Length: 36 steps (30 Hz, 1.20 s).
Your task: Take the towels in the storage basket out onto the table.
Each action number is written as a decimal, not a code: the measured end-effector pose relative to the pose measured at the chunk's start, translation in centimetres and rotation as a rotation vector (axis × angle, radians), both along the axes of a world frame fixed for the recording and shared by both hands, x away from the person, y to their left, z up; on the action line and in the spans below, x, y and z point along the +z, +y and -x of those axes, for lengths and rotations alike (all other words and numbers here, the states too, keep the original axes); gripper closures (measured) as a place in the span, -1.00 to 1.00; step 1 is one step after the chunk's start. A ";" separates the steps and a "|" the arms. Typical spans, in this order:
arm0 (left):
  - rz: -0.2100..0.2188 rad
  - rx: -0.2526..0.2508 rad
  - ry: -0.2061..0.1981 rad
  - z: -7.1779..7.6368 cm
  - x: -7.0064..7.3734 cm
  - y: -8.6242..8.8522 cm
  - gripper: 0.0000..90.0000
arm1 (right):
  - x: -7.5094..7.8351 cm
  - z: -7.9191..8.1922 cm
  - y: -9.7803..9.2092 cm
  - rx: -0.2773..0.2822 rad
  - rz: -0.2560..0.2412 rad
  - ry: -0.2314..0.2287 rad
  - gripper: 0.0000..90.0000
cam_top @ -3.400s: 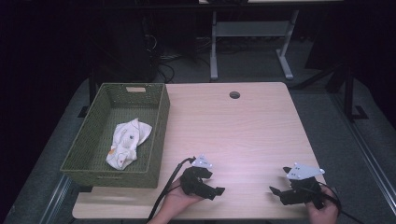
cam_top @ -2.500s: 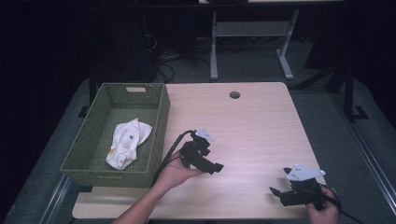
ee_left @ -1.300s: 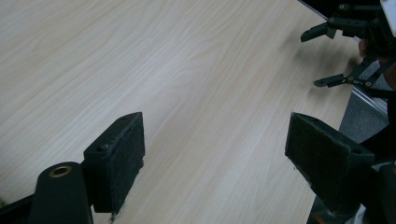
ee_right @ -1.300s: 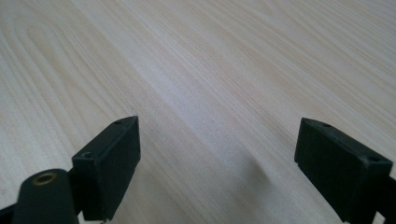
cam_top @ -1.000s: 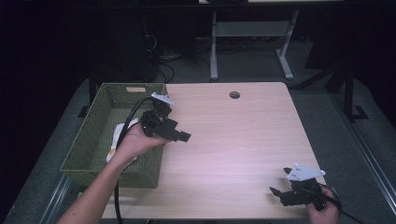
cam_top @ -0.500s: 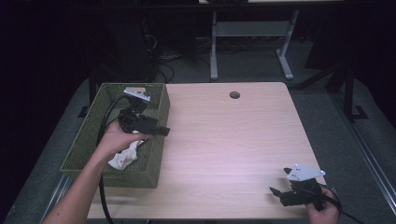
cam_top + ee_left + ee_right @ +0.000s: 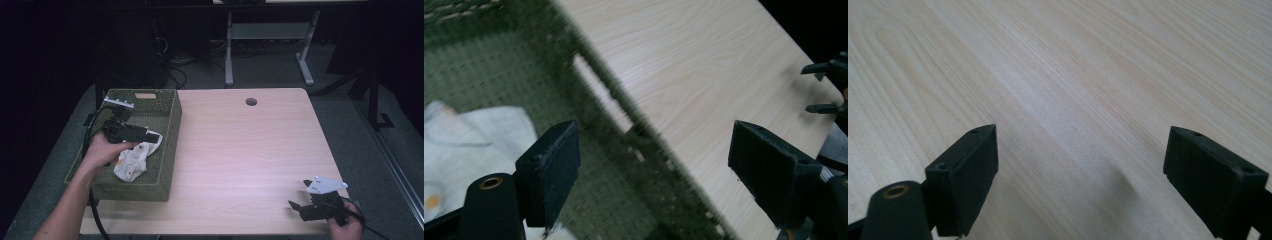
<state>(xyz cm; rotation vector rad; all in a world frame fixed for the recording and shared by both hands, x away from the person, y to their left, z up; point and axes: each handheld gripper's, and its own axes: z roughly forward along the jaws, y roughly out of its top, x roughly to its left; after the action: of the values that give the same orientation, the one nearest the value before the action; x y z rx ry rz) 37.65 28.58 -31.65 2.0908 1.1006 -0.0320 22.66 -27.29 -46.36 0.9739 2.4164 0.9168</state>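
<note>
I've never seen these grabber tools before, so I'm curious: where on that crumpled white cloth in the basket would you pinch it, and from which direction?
Probably from straight above, since the green basket walls block any sideways approach. The white cloth lies in a loose heap, so a raised fold near its upper end, right by the open left gripper, looks the easiest part to pinch. A flat edge against the basket floor would be harder to catch.

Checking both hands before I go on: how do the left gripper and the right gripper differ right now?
The left gripper is held over the green basket, right above the white cloth; the right gripper sits low at the table's near right corner. The left gripper view takes in cloth and basket wall between the jaws; the right gripper view has bare wood there. Both have jaws wide apart and hold nothing.
</note>
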 end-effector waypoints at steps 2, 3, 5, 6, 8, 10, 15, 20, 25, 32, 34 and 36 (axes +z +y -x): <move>-0.007 0.026 0.010 0.0 -0.4 0.9 -0.55 | 0.0 0.0 0.0 -0.001 0.001 0.002 -0.69; -0.013 0.042 0.015 -0.1 -0.6 1.5 -0.55 | 0.0 -0.1 -0.1 0.018 0.029 -0.009 -0.69; -0.018 0.061 0.017 -0.2 -1.0 2.3 -0.54 | 0.0 -0.1 -0.1 0.017 0.030 -0.009 -0.69; -0.025 0.072 0.020 -0.2 -1.2 2.7 -0.55 | 0.0 -0.1 -0.1 0.017 0.030 -0.009 -0.69; -0.042 0.091 0.031 -0.2 -1.5 3.3 -0.54 | 0.0 0.0 0.1 -0.001 0.003 0.005 -0.69; -0.068 0.103 0.035 -0.2 -1.9 3.7 -0.54 | -0.1 0.0 0.1 0.000 0.004 0.004 -0.69; -0.091 0.116 0.054 -0.4 -2.6 4.2 -0.48 | 0.0 0.0 0.2 0.001 0.003 0.004 -0.69; -0.170 0.135 0.075 -0.7 -3.6 4.5 -0.47 | 0.0 0.0 0.0 0.004 0.006 -0.003 -0.69; -0.258 0.185 0.107 -1.0 -4.9 4.9 -0.41 | 0.0 0.0 0.0 0.016 0.017 -0.007 -0.69; -0.408 0.169 0.140 -1.1 -6.6 4.1 -0.27 | 0.0 0.0 0.2 0.009 0.002 0.003 -0.69; -0.436 0.171 0.154 -1.1 -7.0 4.0 -0.18 | 0.0 0.1 0.2 0.012 0.005 0.001 -0.69; -0.472 0.171 0.163 -1.2 -7.4 3.9 -0.17 | 0.0 0.1 0.2 0.013 0.005 0.000 -0.69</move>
<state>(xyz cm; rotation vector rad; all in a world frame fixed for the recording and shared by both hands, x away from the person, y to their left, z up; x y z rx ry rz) 38.87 32.52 -39.01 2.4289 1.4968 0.1572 22.58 -27.11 -46.35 0.9575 2.4267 0.9143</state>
